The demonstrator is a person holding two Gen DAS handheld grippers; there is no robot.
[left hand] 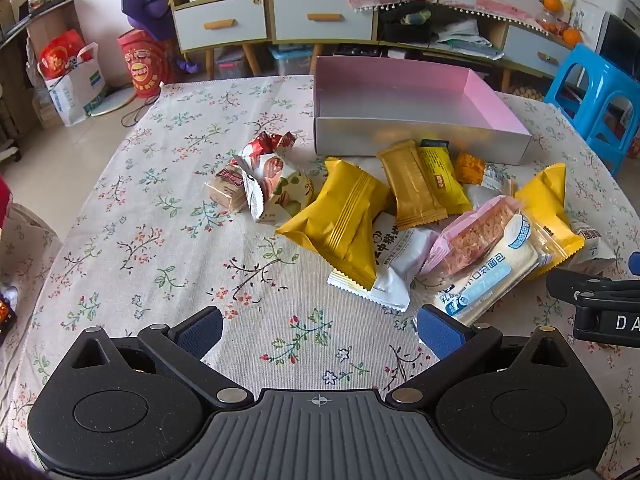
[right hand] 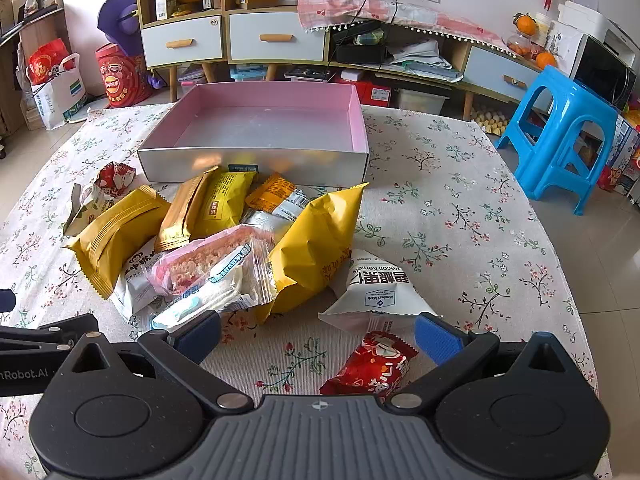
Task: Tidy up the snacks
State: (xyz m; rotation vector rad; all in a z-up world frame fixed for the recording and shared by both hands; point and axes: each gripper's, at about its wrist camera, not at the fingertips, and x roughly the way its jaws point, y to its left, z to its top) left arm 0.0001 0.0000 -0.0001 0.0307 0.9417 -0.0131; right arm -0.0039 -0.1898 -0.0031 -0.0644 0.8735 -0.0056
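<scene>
A heap of snack packets lies on the flowered tablecloth in front of an empty pink-lined box (left hand: 420,136) (right hand: 256,160). The heap holds a yellow pouch (left hand: 340,220) (right hand: 116,228), a bread packet with blue print (left hand: 492,276) (right hand: 208,288), a big yellow bag (right hand: 316,248) and a white pecan pouch (right hand: 376,292). My left gripper (left hand: 320,332) stands open over bare cloth, short of the heap. The right gripper (right hand: 318,338) is open too; a red packet (right hand: 372,364) lies between its blue pads, untouched.
A patterned packet (left hand: 276,188) and a small red wrapper (left hand: 268,142) lie left of the heap. A blue plastic stool (right hand: 560,136) stands right of the table. Cabinets with drawers (right hand: 224,40) and floor bags line the far wall. The right gripper's edge (left hand: 600,304) shows beside the left.
</scene>
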